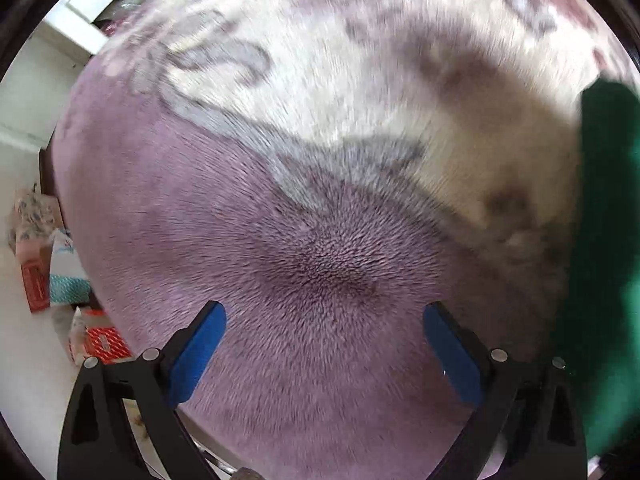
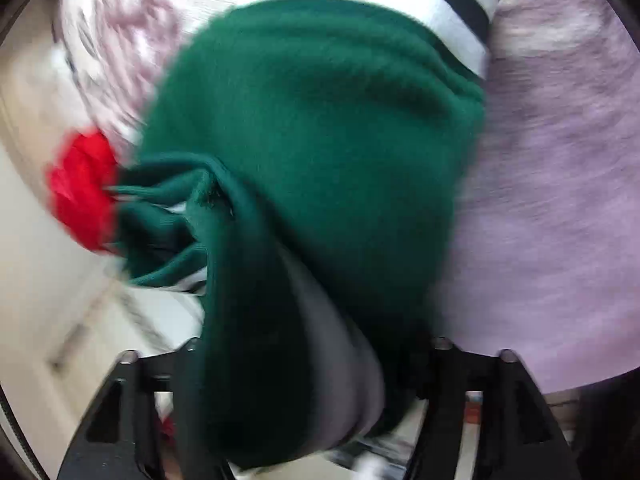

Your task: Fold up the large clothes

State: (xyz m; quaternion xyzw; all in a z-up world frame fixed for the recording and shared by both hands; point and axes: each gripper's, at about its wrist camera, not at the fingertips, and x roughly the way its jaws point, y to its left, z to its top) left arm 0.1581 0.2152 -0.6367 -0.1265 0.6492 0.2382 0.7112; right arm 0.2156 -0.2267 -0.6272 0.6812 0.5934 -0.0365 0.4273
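R gripper point(image 2: 316, 364) fingertips buried in blurred green garment point(image 2: 312, 128), L gripper point(image 1: 324, 332) empty

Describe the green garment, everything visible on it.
The green garment looks like a thick, fleecy dark-green knit with white and dark striped ribbing at its far end. It is bunched and creased, not flat, and motion-blurred. Its near part drapes over the right claw and hides the fingertips, so the grip cannot be confirmed. It lies on a fuzzy lilac and cream blanket, with something red at its left edge. The left wrist view catches only a green edge.
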